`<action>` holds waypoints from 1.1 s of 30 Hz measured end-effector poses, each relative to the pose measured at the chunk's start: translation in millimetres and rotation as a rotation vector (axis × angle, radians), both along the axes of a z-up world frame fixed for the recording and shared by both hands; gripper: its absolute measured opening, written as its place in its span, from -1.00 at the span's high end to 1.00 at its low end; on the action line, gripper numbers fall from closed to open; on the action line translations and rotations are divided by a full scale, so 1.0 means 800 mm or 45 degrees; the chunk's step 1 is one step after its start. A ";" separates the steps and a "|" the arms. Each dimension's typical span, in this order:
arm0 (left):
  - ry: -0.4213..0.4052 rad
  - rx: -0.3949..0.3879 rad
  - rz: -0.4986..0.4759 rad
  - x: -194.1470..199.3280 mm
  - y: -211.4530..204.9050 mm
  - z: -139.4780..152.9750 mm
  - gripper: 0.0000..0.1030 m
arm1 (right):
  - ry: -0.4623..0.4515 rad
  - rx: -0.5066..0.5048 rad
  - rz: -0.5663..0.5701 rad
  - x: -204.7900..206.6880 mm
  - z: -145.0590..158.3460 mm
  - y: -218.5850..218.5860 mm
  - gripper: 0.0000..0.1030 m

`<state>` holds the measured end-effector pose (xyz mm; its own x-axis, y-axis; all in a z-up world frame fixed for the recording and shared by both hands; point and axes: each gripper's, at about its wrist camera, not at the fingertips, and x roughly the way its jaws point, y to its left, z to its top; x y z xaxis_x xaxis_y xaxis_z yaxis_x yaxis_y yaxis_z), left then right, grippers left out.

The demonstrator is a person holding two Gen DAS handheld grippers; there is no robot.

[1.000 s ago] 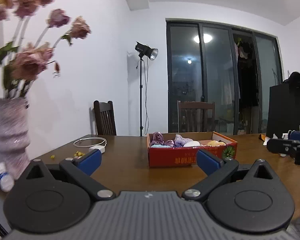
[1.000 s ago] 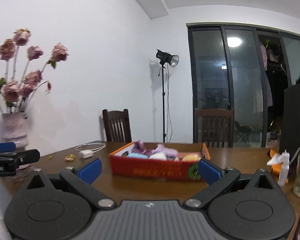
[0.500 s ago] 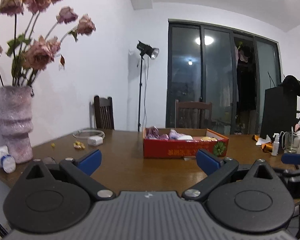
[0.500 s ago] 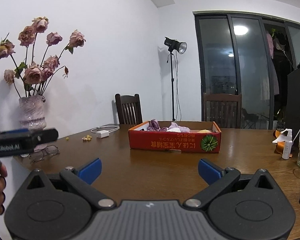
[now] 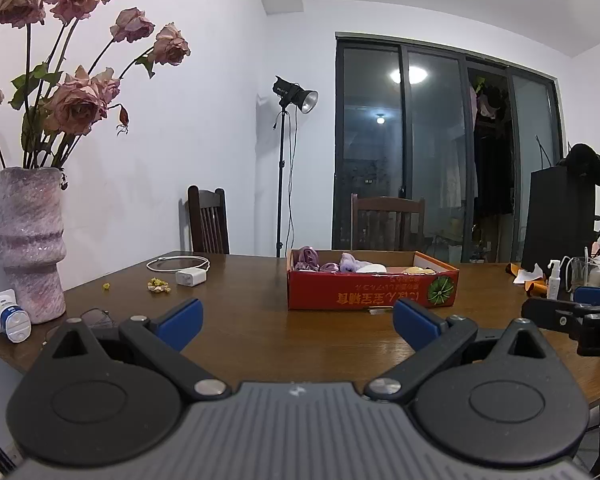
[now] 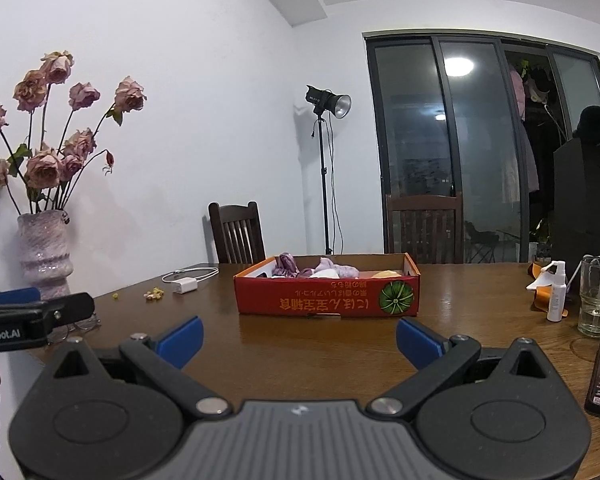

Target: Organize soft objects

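Left gripper: level, jaws spread wide, blue pads bare, nothing held. Right gripper: level, jaws likewise wide apart and unloaded. Both face forward, side by side.

Vase, charger, glass on table.

A box is sitting mid-surface, holding soft items inside. Left of it, a charger with its cable is lying, and farther left a vase is standing at the surface's edge. Right of the box, a spray bottle and a glass are standing side by side. Two chairs are standing behind the surface.
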<state>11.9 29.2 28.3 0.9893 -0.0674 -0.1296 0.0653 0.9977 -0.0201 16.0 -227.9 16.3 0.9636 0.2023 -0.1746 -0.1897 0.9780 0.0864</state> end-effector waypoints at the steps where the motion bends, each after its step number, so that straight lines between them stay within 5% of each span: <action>1: 0.000 0.001 0.001 0.000 0.000 0.000 -1.00 | -0.001 -0.002 0.000 0.000 0.000 0.000 -1.00; 33: 0.015 0.011 -0.013 0.003 -0.001 -0.004 -1.00 | 0.008 0.014 -0.002 -0.001 -0.007 0.000 -1.00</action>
